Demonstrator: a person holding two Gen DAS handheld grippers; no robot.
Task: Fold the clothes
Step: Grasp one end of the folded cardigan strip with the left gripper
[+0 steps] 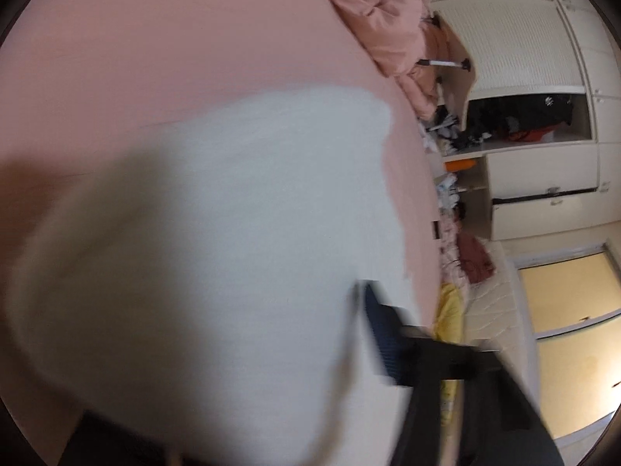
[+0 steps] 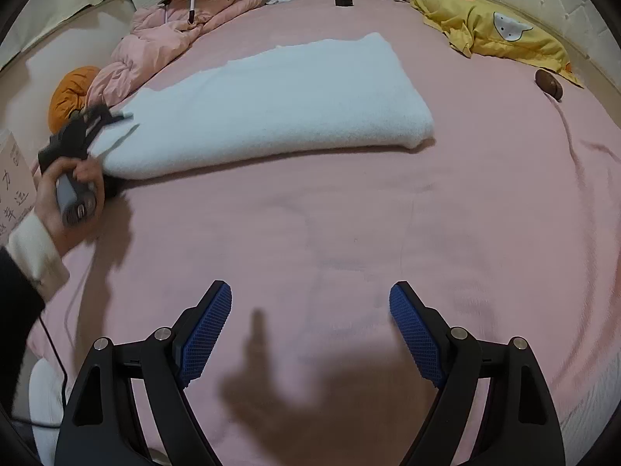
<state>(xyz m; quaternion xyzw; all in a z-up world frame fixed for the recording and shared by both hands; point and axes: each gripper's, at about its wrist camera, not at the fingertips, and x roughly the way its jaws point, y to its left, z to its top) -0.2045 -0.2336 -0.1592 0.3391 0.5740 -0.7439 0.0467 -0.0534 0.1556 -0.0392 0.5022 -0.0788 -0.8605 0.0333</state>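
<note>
left gripper (image 2: pixel 116 116) seemingly pinches towel (image 2: pixel 271 105), pink bed (image 2: pixel 349 225).

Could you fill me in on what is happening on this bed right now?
A person is folding a white towel on a pink bed sheet. The towel lies folded over lengthwise. The left gripper pinches its near-left corner, though the left wrist view is too blurred to confirm the grip. The right gripper is open and empty, hovering over bare sheet short of the towel. A yellow pillow and a bunched pink duvet lie at the far edges.
</note>
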